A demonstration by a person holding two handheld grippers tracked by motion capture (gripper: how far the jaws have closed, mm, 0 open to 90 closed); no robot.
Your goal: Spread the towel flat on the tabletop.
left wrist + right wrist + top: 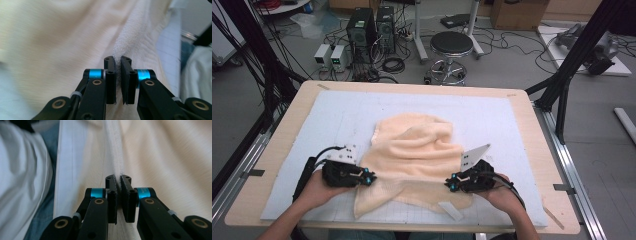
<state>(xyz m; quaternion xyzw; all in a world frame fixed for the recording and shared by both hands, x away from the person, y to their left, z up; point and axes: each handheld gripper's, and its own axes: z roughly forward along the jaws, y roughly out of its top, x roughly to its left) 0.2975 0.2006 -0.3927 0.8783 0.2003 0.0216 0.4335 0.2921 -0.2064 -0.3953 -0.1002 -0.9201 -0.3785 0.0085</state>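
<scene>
High view: even, soft overhead light, no glare; you get faint shadows under towel (414, 150) folds on worktop (277, 145). Picture slightly soft, floor behind dimmer. Both gripper views: fingers (110, 75) sharp, cloth beyond them blurred, pale and near washed out; your background at frame edges fully out of focus.

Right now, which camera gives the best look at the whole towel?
The high view: the cream towel lies crumpled on the mat, both grippers at its near edge. The left gripper view and right gripper view show close folds of it pinched between black jaws.
</scene>
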